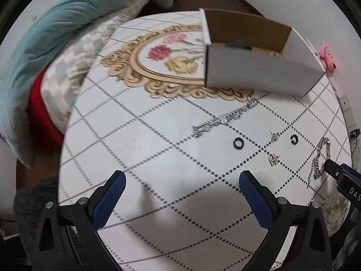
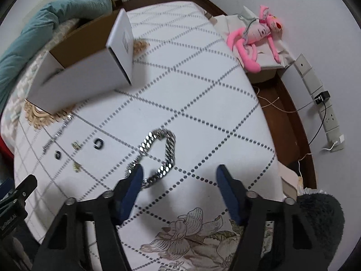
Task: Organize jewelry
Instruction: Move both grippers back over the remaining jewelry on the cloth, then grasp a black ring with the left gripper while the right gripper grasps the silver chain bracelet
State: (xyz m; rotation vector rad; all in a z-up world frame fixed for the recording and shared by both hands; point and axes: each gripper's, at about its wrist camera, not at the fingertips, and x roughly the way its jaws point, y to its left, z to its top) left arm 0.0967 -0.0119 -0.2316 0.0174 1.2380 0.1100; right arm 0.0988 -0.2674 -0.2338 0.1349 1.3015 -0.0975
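Both tongs stand apart and hold nothing: your right gripper [image 2: 179, 176] hovers low over the heavy curb chain [image 2: 158, 155], its left pad at the chain's near end, while your left gripper [image 1: 181, 181] waits over bare tablecloth [image 1: 140, 135]. Folded into a narrow loop, the curb chain lies on the cloth with its long axis running from the near-left pad away toward the far right. Closing now would likely pinch only one strand or skid off the links, since most of the loop sits left of centre. Farther left lie two dark rings [image 2: 98, 143], small gold earrings [image 2: 76, 167] and a thin sparkling chain [image 2: 58, 133], aligned toward the open cardboard box [image 2: 85, 76].
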